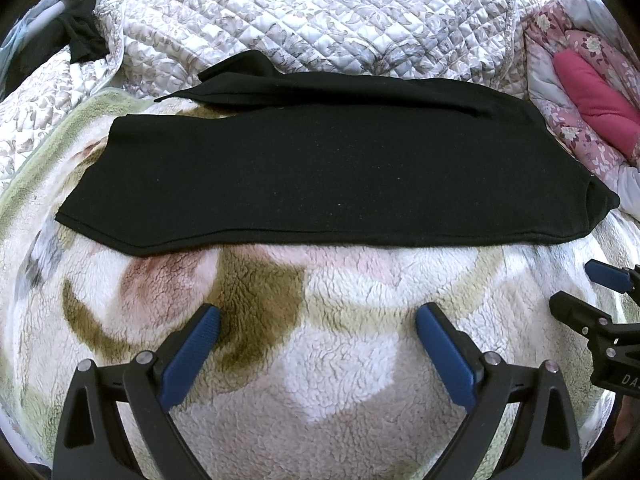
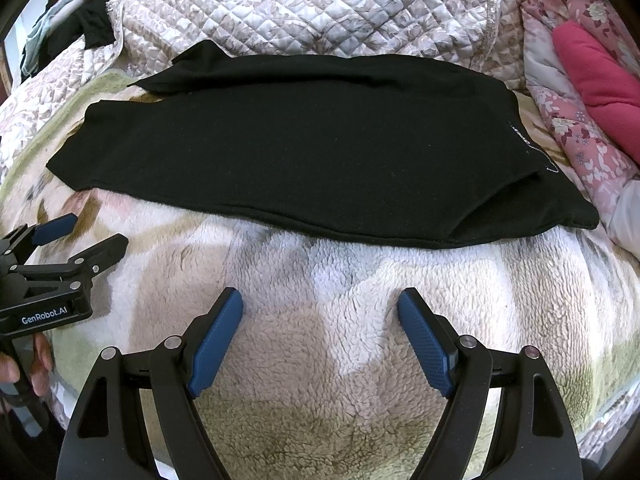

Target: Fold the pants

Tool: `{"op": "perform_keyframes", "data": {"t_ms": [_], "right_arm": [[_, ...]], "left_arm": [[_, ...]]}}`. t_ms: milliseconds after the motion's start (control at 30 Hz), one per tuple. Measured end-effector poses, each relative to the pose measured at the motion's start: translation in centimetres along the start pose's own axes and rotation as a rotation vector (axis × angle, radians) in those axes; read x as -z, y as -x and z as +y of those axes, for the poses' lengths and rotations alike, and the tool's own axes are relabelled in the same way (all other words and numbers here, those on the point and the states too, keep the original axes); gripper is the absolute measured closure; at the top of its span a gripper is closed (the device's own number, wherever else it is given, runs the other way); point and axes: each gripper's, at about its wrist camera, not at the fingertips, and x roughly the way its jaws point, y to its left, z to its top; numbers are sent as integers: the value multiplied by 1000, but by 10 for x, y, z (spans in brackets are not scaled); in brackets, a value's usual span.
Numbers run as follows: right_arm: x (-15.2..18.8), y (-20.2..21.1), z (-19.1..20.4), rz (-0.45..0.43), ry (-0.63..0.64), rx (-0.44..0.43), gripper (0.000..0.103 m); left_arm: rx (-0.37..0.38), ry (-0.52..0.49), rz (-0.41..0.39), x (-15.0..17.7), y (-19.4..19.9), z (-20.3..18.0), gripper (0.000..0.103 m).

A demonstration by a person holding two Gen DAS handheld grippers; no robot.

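Two grippers: both spread wide, holding nothing.
Left gripper (image 1: pixel 318 314): lower centre, over fluffy patterned fleece blanket (image 1: pixel 340 380).
Right gripper (image 2: pixel 320 300): lower centre, over same blanket.
Black fabric pants (image 1: pixel 312 172): flat across mid-frame, apart from both.
Quilted floral bedspread (image 1: pixel 320 16): top.

We see a fluffy fleece blanket (image 1: pixel 320 380) with white, pink and olive-brown patches filling the foreground, its pale green edge curving along the left. Behind it lies a quilted, diamond-stitched bedspread (image 1: pixel 320 12) in white with a grey-beige leaf print. At the right we find a pink floral quilt (image 2: pixel 576 136) bunched up, with a plain magenta fleece cloth (image 2: pixel 600 68) lying on it. At the far upper left, a dark crumpled garment (image 1: pixel 82 40) hangs beside a white bar.
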Motion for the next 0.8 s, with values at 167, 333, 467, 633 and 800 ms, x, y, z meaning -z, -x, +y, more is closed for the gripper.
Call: {"op": "perform_keyframes", "data": {"t_ms": [167, 333, 467, 633, 800], "right_arm": [[1, 1, 0, -2, 3, -5, 23], [1, 1, -2, -5, -1, -14, 23], [0, 3, -3, 5, 3, -23, 23], [1, 5, -3, 12, 18, -30, 23], [1, 8, -6, 9, 11, -46, 23]], "left_arm": [[-1, -1, 0, 0, 0, 0, 3], [-3, -1, 0, 0, 0, 0, 2], [-2, 0, 0, 0, 0, 0, 2], [-2, 0, 2, 0, 0, 0, 2], [2, -6, 7, 0, -3, 1, 2]]}}
